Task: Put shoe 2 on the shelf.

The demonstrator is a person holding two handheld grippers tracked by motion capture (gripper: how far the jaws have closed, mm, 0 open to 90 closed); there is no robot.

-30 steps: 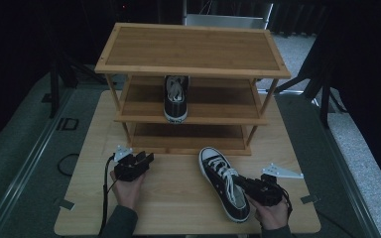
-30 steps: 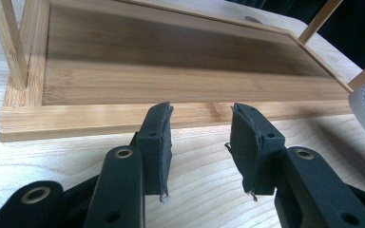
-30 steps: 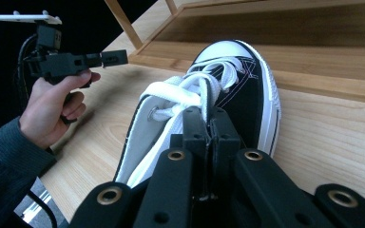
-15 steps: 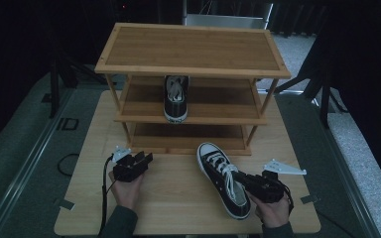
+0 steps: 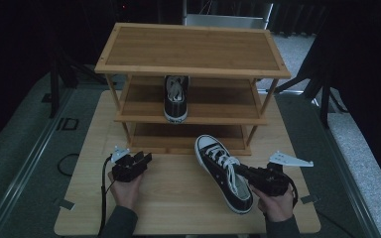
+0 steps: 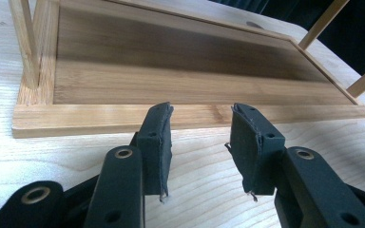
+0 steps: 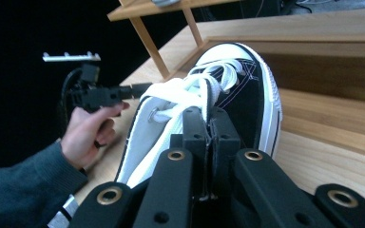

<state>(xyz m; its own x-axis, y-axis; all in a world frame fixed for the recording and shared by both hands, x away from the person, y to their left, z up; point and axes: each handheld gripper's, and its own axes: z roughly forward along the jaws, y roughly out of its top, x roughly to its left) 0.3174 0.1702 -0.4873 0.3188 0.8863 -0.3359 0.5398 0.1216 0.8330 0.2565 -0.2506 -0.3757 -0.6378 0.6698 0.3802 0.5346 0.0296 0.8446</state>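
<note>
A black-and-white high-top sneaker (image 5: 223,171) lies on the table with its toe toward the wooden shoe rack (image 5: 193,47). My right gripper (image 5: 241,171) is shut on the sneaker's side wall by the laces; in the right gripper view the jaws (image 7: 210,126) pinch the sneaker (image 7: 247,95) there. A matching sneaker (image 5: 176,99) stands on the middle shelf, toe forward. My left gripper (image 5: 145,157) rests open on the table at the left with nothing in it. In the left gripper view it (image 6: 202,142) faces the rack's bottom shelf (image 6: 171,80).
The light wooden table (image 5: 178,203) carries the rack at its back half. The rack's bottom shelf (image 7: 332,61) lies just beyond the held sneaker's toe. Dark floor and stands surround the table. The other hand (image 7: 88,128) holds the left gripper (image 7: 138,89) across the table.
The right gripper has carried the sneaker a little toward the rack, its toe now closer to the bottom shelf. The left gripper has stayed put.
</note>
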